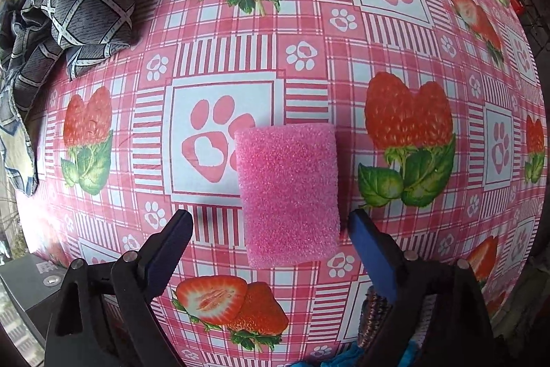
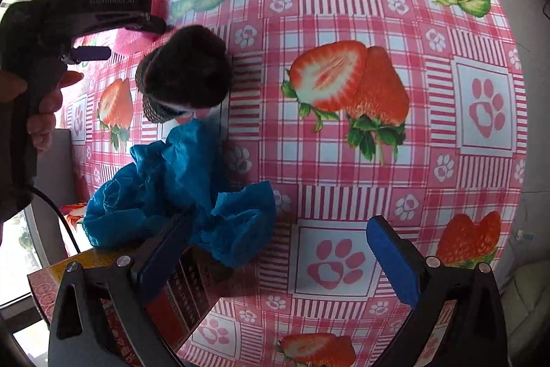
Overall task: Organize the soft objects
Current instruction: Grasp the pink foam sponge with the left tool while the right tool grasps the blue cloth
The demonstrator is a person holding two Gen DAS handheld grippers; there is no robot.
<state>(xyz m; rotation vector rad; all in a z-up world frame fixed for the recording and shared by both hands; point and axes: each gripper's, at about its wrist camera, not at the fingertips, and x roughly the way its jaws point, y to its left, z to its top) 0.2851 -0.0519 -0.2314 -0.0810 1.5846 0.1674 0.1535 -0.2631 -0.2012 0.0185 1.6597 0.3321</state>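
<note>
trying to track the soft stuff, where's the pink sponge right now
In the left wrist view the pink sponge lies flat on the strawberry tablecloth, between the open left gripper fingers, beside a paw print.

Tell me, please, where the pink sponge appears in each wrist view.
Left wrist view: the pink sponge lies lower centre, between the open fingers of the left hand-held gripper.
Right wrist view: only a pink patch shows, upper left, below that same gripper.
Shared landmark: the dark knitted bundle, glimpsed at bottom right in the left view.
</note>
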